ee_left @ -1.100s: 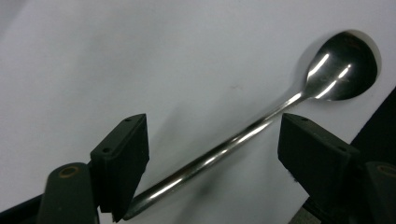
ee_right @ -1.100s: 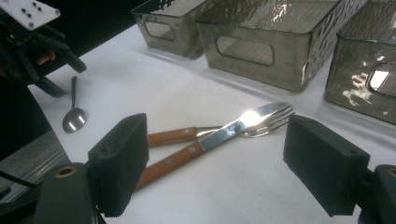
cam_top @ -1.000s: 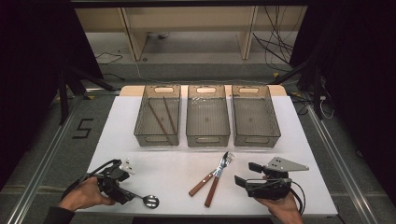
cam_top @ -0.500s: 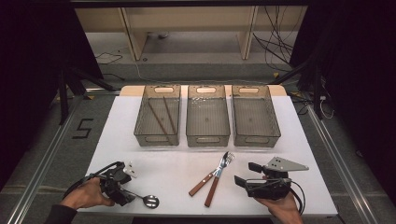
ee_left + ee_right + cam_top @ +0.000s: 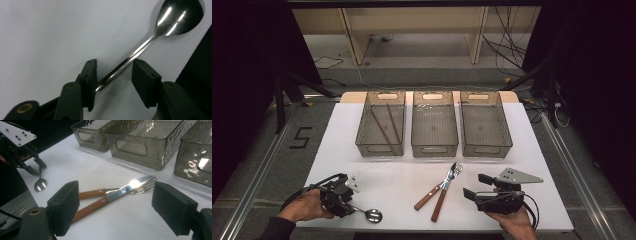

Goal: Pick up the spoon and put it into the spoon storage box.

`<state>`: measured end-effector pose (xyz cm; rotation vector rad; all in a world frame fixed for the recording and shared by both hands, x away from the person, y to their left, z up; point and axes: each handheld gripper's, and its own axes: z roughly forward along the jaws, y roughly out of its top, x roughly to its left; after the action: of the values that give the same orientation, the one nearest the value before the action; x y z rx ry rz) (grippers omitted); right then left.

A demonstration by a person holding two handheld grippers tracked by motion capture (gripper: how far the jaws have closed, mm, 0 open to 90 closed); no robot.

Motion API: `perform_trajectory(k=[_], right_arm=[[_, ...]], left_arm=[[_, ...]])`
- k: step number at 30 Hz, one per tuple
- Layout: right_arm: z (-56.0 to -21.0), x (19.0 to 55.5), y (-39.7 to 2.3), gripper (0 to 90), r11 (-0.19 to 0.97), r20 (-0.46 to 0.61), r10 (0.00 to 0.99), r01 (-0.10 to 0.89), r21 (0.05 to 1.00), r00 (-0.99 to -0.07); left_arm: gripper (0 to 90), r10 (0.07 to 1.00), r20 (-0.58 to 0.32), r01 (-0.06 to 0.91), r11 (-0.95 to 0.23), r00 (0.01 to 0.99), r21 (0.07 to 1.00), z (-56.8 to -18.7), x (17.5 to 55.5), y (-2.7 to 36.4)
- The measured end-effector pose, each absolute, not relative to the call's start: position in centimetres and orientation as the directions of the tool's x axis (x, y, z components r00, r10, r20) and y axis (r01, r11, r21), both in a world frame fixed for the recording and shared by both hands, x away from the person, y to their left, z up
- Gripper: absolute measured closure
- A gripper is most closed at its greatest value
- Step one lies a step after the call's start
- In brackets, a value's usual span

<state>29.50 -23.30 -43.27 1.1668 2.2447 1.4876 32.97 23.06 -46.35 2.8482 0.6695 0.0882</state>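
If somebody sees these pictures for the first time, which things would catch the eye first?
Three clear smoky plastic bins stand in a row at the table's far side, the left one holding two thin brown sticks. Near the front edge, the left gripper has been closing around the shiny metal spoon. A wooden-handled knife and fork lie crossed before the open right gripper.

Dim room, grey floor [image 5: 257, 150], perhaps carpet
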Motion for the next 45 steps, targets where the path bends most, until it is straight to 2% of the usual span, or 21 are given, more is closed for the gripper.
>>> perform_trajectory(k=[9, 23, 41, 43, 45], right_arm=[[-43.3, 29.5, -23.3, 23.1, 0.183, 0.239, 0.706, 0.498, 0.848, -0.667], [-43.3, 29.5, -23.2, 23.1, 0.186, 0.240, 0.704, 0.500, 0.846, -0.668], [-43.3, 29.5, -23.3, 23.2, 0.184, 0.242, 0.705, 0.502, 0.845, -0.666], [-43.3, 29.5, -23.3, 23.2, 0.183, 0.243, 0.705, 0.502, 0.845, -0.666], [-43.3, 29.5, -23.3, 23.2, 0.183, 0.242, 0.706, 0.502, 0.845, -0.666]], left_arm=[[73.0, 0.393, 0.010, 0.382, -0.899, 0.920, 0.212, -46.2, 32.6, 22.9], [83.4, 0.328, 0.026, 0.315, -0.924, 0.944, 0.217, -46.2, 32.4, 22.9], [85.4, 0.453, 0.011, 0.427, -0.849, 0.891, 0.311, -45.7, 33.1, 22.6], [89.5, 0.475, 0.016, 0.443, -0.832, 0.880, 0.333, -45.4, 33.3, 22.6], [89.4, 0.479, -0.019, 0.457, -0.824, 0.878, 0.334, -45.3, 33.5, 22.5]])
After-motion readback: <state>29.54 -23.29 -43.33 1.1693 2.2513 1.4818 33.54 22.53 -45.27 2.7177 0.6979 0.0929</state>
